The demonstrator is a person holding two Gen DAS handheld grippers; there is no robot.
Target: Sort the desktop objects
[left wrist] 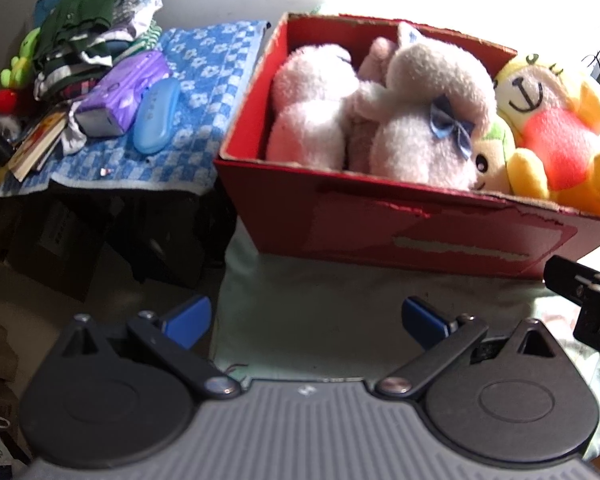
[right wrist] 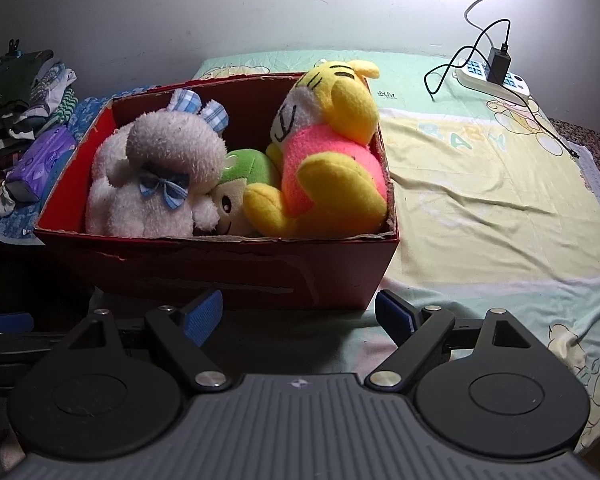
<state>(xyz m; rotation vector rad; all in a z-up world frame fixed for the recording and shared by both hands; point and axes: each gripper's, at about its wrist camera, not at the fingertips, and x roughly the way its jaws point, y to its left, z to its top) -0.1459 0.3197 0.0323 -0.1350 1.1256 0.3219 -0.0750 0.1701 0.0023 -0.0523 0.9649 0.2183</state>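
Red box (right wrist: 236, 276) ahead of my jaws, plush toys (right wrist: 320, 160) packed inside; both jaws spread wide, empty; sorting looks nearly done.

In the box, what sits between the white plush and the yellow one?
A small green-capped plush is wedged between the white plush and the yellow plush inside the red box; the right wrist view shows it best.

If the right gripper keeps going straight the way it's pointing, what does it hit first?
Most likely the front wall of the red box, near its right corner. The right gripper is open and empty, with only cloth between it and the box. Depth is hard to judge; the toys sit above that line.
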